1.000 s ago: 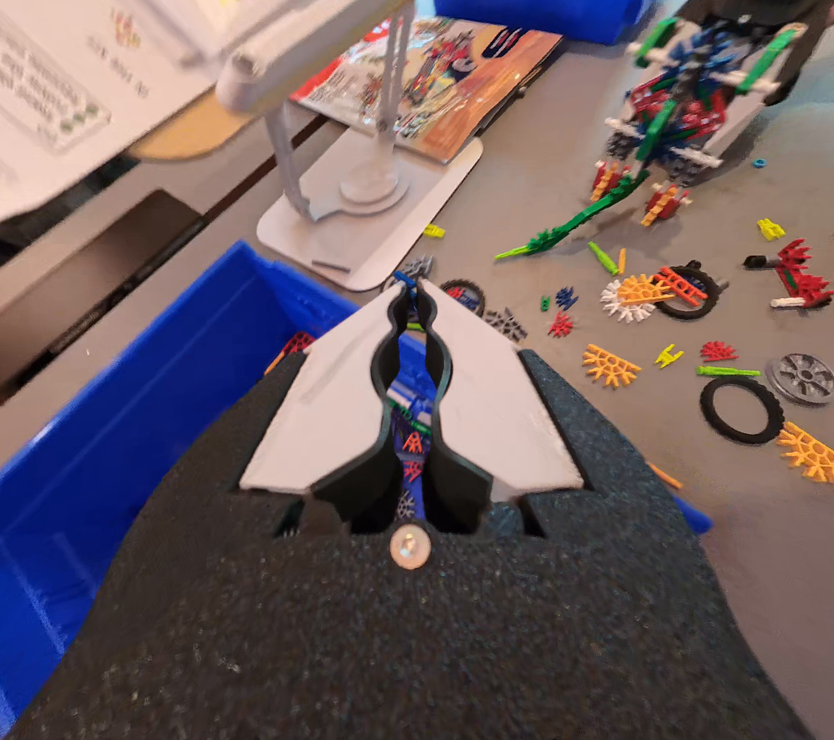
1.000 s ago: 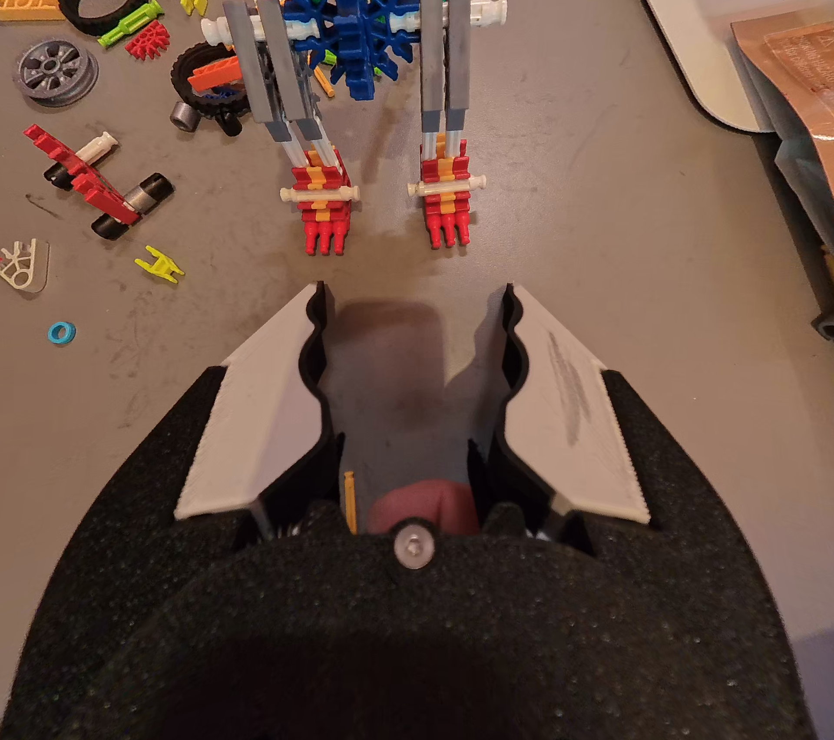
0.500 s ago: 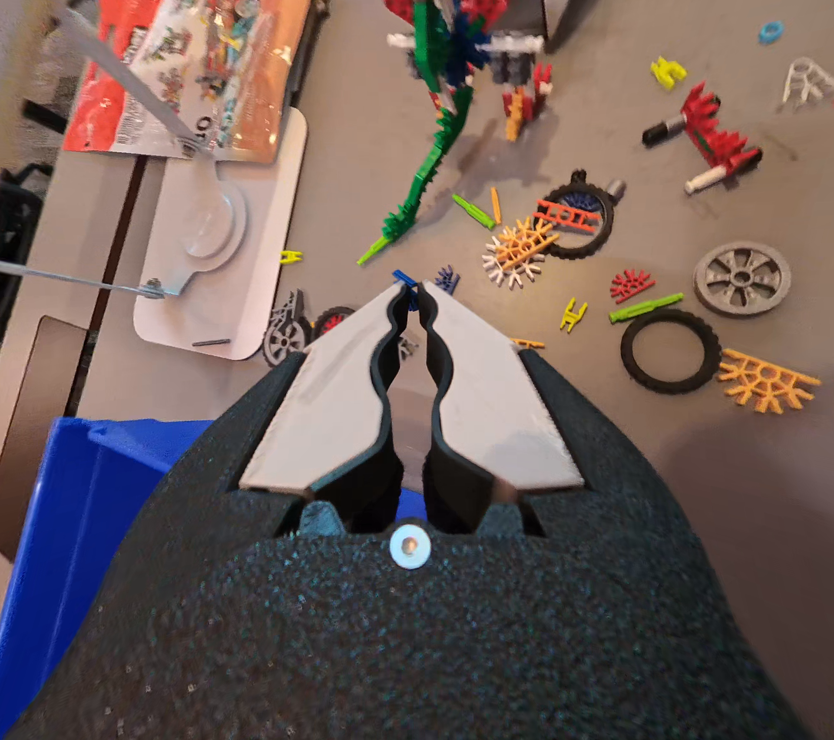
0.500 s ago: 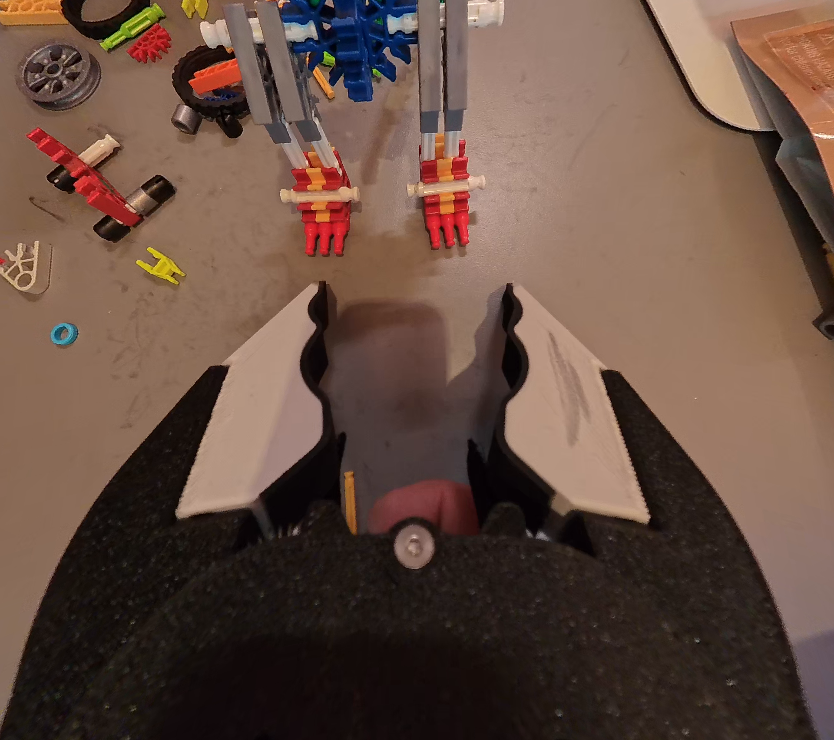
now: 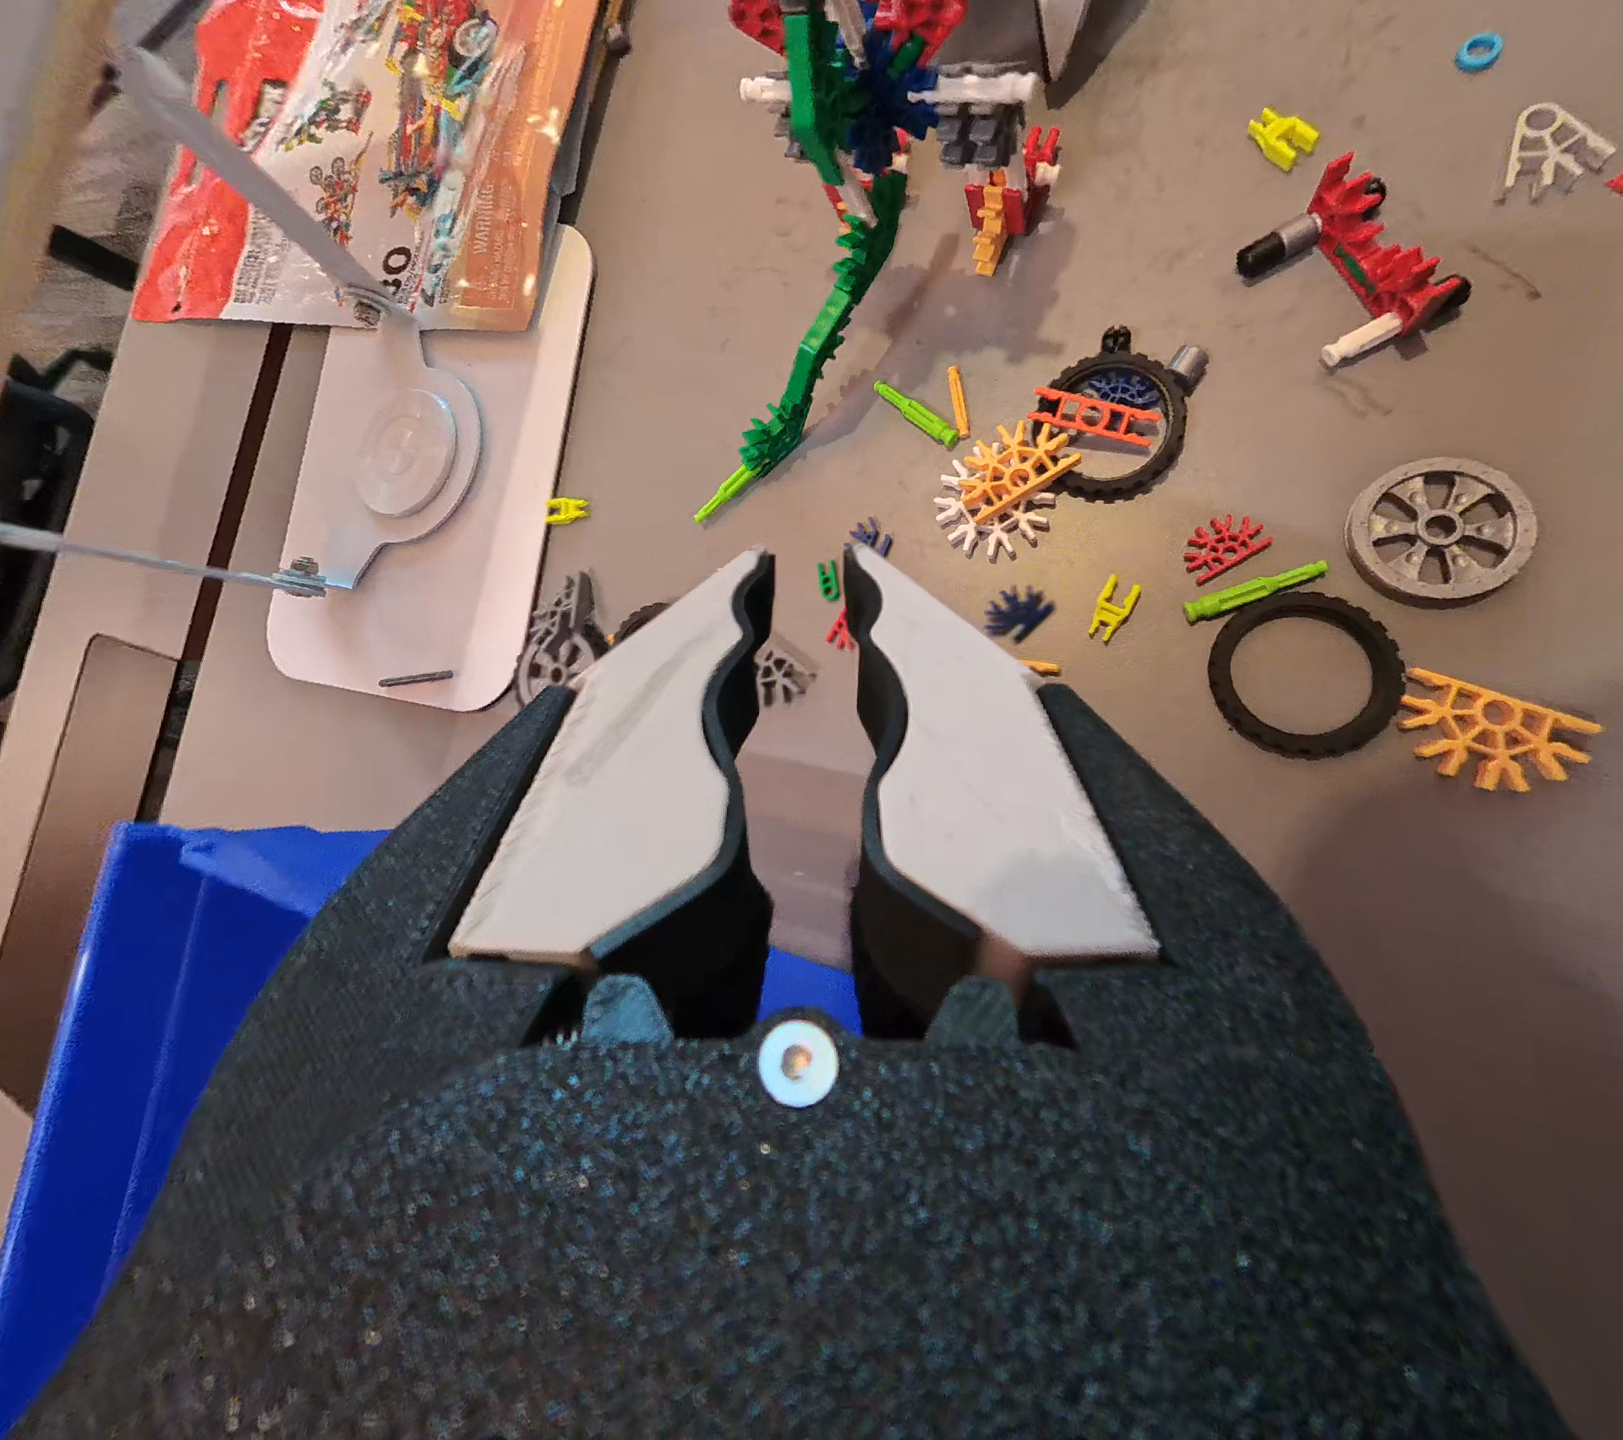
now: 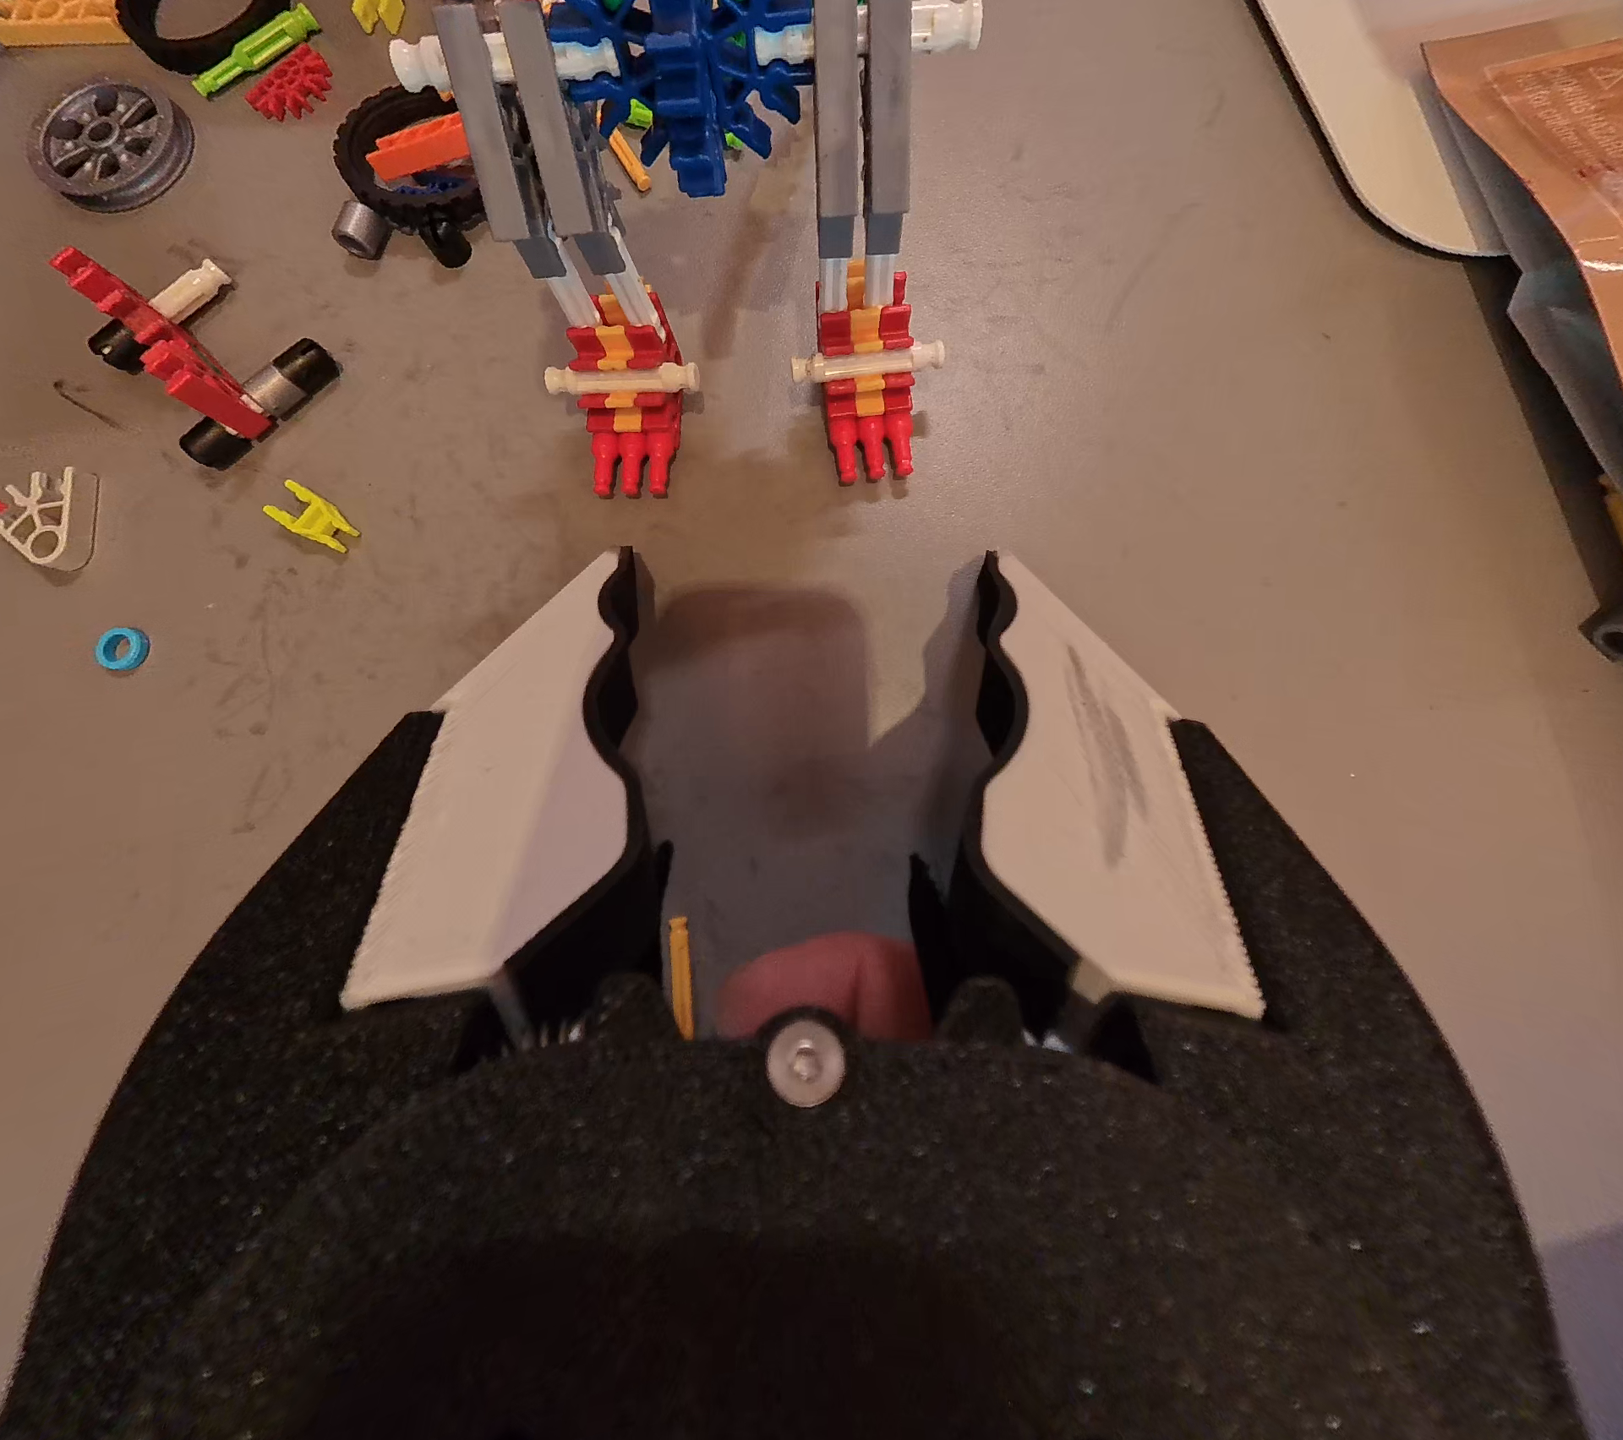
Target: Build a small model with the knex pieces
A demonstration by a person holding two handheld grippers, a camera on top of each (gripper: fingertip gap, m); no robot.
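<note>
My left gripper hangs over the grey table with its jaws a little apart and nothing between them. Just past its tips lie a small blue connector, a small green piece and a small red piece. A rod-and-connector model with a long green tail stands farther off. My right gripper is wide open and empty, low over the table. It faces the model, just short of its two red feet.
A blue bin sits below left of my left gripper. A white stand base and a leaflet lie to the left. Loose parts are scattered on the right: a black tyre, a grey wheel, an orange fan connector and a red axle assembly. The tips of one gripper are about 20 centimetres away from the tips of the other.
My left gripper swung from above the blue bin to above the table. Its jaws opened a little, and the small blue piece it pinched is gone from its tips. My right gripper stayed still.
</note>
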